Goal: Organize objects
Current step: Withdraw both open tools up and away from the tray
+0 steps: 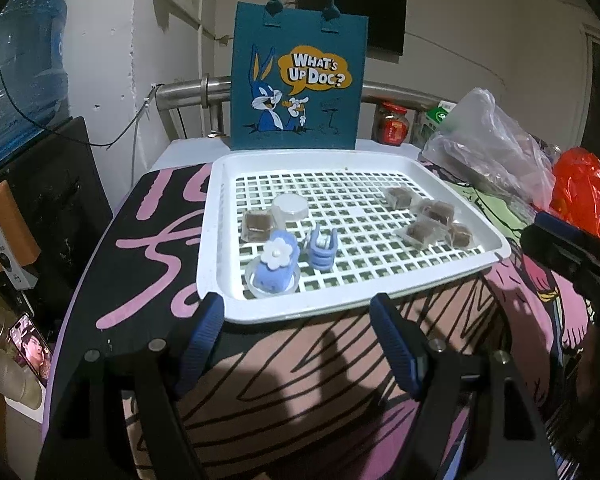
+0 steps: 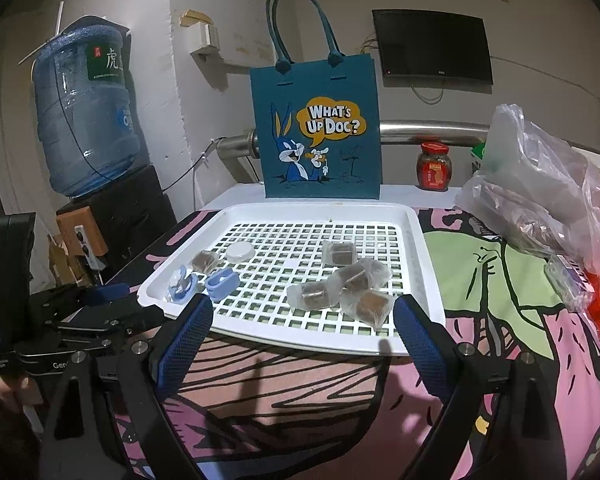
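Observation:
A white slotted tray [image 1: 452, 268] [image 2: 416, 240] lies on the patterned table. On its left are a blue flower clip [image 1: 276, 268] [image 2: 180, 284], a blue claw clip [image 1: 322, 250] [image 2: 222, 282], a white round lid [image 1: 290, 208] [image 2: 240, 251] and one wrapped brown cube [image 1: 257, 225] [image 2: 204, 262]. On its right lie several wrapped brown cubes [image 1: 428, 220] [image 2: 348, 284]. A teal cartoon tote bag [image 1: 300, 80] [image 2: 318, 136] stands behind the tray. My left gripper [image 1: 300, 340] is open and empty at the tray's near edge. My right gripper [image 2: 304, 340] is open and empty at the near edge too.
A clear plastic bag [image 1: 488, 148] [image 2: 540, 196], a red bag [image 1: 584, 196] and a red-lidded jar [image 1: 392, 122] [image 2: 434, 166] sit at the right and back. A water jug [image 2: 84, 112] stands at the left. A steel rail [image 1: 192, 94] runs behind the table.

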